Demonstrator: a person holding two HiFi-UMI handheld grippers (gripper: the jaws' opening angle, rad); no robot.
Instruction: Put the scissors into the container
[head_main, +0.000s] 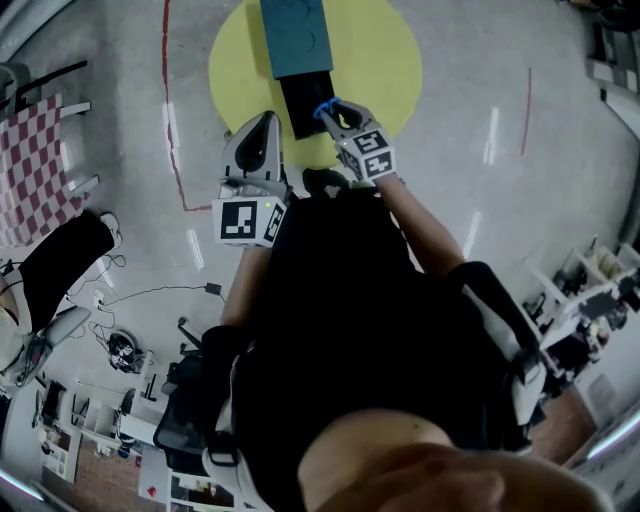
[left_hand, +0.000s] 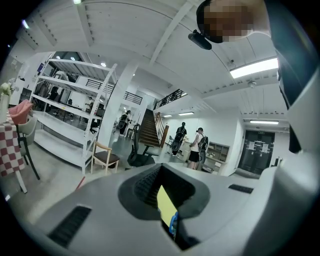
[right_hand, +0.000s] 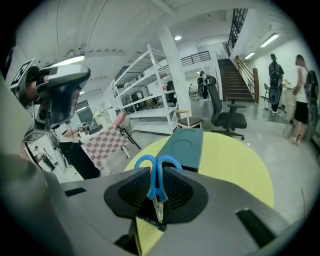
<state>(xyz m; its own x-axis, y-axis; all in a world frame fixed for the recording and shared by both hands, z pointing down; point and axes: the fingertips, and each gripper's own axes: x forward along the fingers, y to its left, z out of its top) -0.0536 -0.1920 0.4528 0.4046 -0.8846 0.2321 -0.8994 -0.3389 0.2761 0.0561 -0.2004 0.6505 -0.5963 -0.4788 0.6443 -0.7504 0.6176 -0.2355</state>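
The only print near the work is the black-and-white square pattern on each marker cube, one on the right (head_main: 368, 153) and one on the left (head_main: 247, 220), and neither carries words; the right tongs (head_main: 335, 112) are clamped on the scissors (head_main: 328, 106), and the right gripper view shows both ribbed pads pressed against the blue handles (right_hand: 152, 180), loops up and short blades pointing down; the scissors hang over the near end of the black container (head_main: 305, 105), which lies on the round yellow bench (head_main: 390, 60) with a teal case (head_main: 297, 38) touching its far end; the left tongs (head_main: 262, 125) are drawn together with nothing between them and sit just left of the container, over the near rim of the bench; through their slit the left gripper view shows only a sliver of yellow and a bit of blue (left_hand: 173, 224); bare yellow top lies open right of the container and round the case; the floor (head_main: 480, 200) is pale grey with a red line (head_main: 170, 120) curving past the bench on the left; a red-checked cloth (head_main: 30, 160) lies further left, well apart; the room is a large white hall with white shelving (right_hand: 145, 95), a staircase (right_hand: 232, 82), a black office chair (right_hand: 227, 117) behind the bench and people standing (right_hand: 300, 100) at the far side.
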